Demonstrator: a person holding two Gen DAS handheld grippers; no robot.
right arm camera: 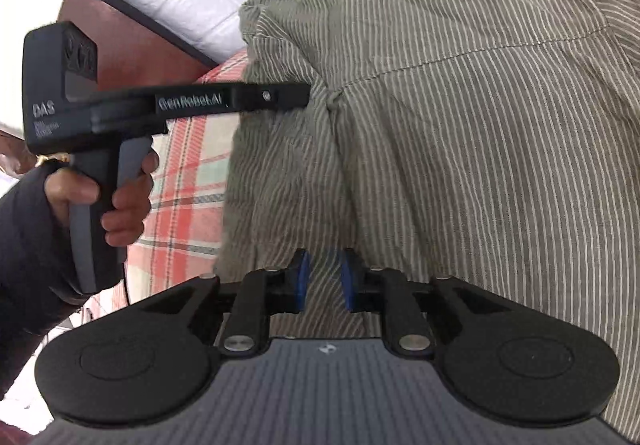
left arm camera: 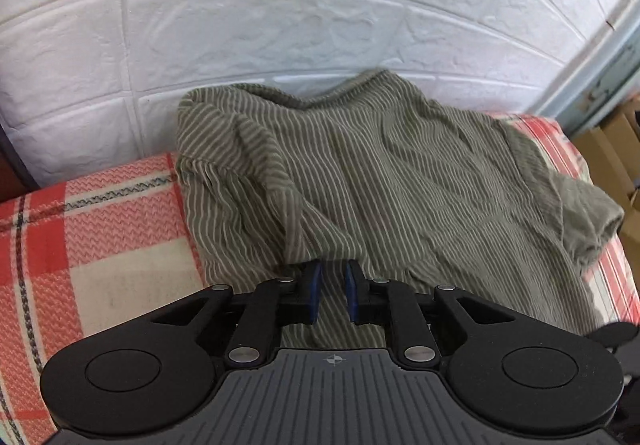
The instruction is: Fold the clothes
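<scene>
- The left gripper [left arm camera: 331,291], black with blue pads, has its jaws narrowly apart over the olive-green, white-striped shirt [left arm camera: 360,181]; whether cloth is pinched there I cannot tell.
- The right gripper [right arm camera: 323,281] likewise stands narrowly parted above the shirt's lower part, nothing clearly held between the pads.
- In the right wrist view a hand [right arm camera: 116,201] in a dark sleeve grips the left gripper's handle, its tip at a gathered fold of cloth.
- The shirt lies rumpled on a red, cream and white checked blanket [left arm camera: 100,229].
- Behind stands a white brick-pattern wall [left arm camera: 280,5].
</scene>
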